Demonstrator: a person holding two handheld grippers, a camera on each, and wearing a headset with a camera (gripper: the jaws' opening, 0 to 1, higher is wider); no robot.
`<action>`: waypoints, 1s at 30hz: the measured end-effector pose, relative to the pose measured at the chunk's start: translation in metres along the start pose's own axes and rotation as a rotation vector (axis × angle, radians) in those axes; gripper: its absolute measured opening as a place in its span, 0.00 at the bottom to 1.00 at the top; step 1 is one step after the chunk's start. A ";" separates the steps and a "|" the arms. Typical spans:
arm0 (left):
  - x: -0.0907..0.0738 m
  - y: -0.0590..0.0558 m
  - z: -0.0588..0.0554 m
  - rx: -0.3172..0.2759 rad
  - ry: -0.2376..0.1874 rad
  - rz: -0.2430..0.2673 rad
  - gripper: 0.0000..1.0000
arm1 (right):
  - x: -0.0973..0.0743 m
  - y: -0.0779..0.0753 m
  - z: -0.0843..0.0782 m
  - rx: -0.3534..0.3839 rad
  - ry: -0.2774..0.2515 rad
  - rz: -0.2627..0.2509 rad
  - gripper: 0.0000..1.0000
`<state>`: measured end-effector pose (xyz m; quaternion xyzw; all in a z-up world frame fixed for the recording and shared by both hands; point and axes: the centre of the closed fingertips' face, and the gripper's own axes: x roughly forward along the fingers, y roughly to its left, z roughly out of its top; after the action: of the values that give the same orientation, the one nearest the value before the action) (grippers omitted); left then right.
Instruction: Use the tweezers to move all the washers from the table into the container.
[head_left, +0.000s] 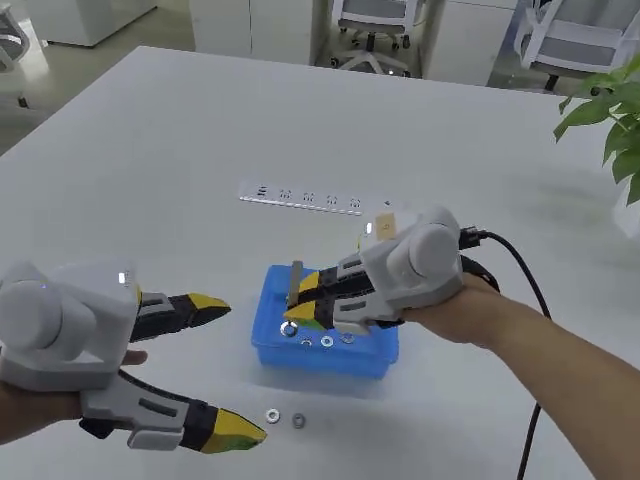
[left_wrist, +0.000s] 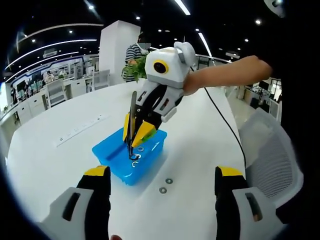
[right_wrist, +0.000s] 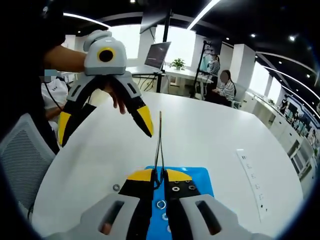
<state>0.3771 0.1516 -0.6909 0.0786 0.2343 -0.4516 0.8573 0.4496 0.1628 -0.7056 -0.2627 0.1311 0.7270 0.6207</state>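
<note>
The right gripper (head_left: 328, 300) was clamped on the tweezers (head_left: 293, 285), its yellow-tipped jaws pressed together around the middle of the thin metal legs. The right hand (head_left: 455, 310) wrapped the gripper's body from behind. The forearm reached in from the person's right side, and the jaws angled downward over the blue container (head_left: 320, 362).

In the left gripper view the tweezers (left_wrist: 132, 117) stood nearly upright between the right gripper's jaws (left_wrist: 137, 132). Their lower ends dipped into the container (left_wrist: 112, 167), close to a washer there, but whether they pinched it could not be told. Several washers (head_left: 327, 342) lay on the container floor directly beneath the right gripper's jaws.

The left gripper (head_left: 238, 368) had its jaws spread wide apart and held nothing. It was held low at the person's left, with the jaws pointing toward the container. Two loose washers (head_left: 273, 414) lay on the white table (head_left: 150, 150), just ahead of the tip of its nearer jaw and just outside the container's near wall. In the left gripper view those loose washers (left_wrist: 169, 180) sat between its own two jaws (left_wrist: 162, 172).

In the right gripper view the tweezers (right_wrist: 160, 145) ran straight forward from its closed jaws (right_wrist: 159, 176), and the left gripper (right_wrist: 105, 130) hung opposite with its jaws splayed. Beyond the right gripper lay a power strip (head_left: 300, 197), and a black cable (head_left: 520, 270) trailed from the gripper's rear.
</note>
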 end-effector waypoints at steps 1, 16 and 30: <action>0.000 0.000 0.000 -0.006 -0.001 0.001 0.92 | 0.002 -0.001 -0.002 0.001 0.001 0.002 0.08; -0.002 0.002 -0.002 -0.032 -0.002 0.004 0.99 | 0.022 -0.010 -0.020 0.012 0.023 0.008 0.08; 0.001 0.009 -0.005 -0.035 0.005 0.007 0.99 | 0.034 -0.012 -0.036 0.029 0.041 0.018 0.08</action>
<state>0.3833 0.1583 -0.6964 0.0656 0.2441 -0.4444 0.8594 0.4661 0.1747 -0.7522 -0.2676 0.1566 0.7250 0.6151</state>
